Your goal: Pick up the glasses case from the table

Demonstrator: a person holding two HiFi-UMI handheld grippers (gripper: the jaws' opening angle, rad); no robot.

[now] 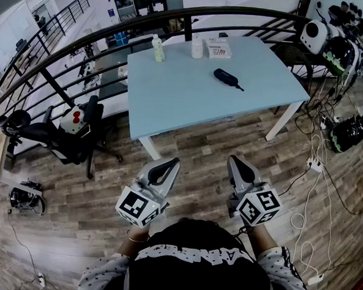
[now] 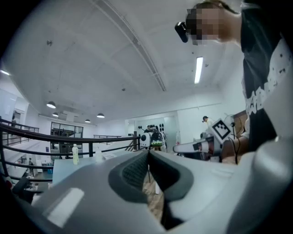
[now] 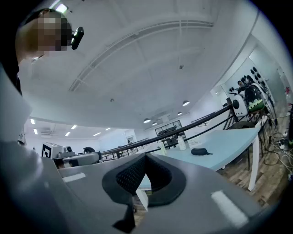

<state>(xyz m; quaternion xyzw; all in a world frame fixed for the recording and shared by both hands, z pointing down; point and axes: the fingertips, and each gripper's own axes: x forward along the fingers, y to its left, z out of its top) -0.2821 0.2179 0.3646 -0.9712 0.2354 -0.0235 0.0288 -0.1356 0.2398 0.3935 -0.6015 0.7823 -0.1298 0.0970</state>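
Note:
The black glasses case (image 1: 225, 77) lies on the far right part of the light blue table (image 1: 190, 102), a short cord trailing from it. In the right gripper view the glasses case (image 3: 199, 151) shows small on the table (image 3: 229, 139) ahead. My left gripper (image 1: 170, 164) and right gripper (image 1: 234, 159) hang side by side over the wooden floor, well short of the table's near edge. Both are held level, with jaws shut and nothing between them. The left gripper (image 2: 148, 154) and the right gripper (image 3: 145, 157) each show their tips meeting.
Two bottles (image 1: 158, 49) (image 1: 197, 47) and a small box (image 1: 218, 48) stand at the table's far edge. A black railing (image 1: 115, 30) curves behind it. An office chair (image 1: 69, 131) sits left of the table. Cables and a power strip (image 1: 315, 163) lie on the floor at right.

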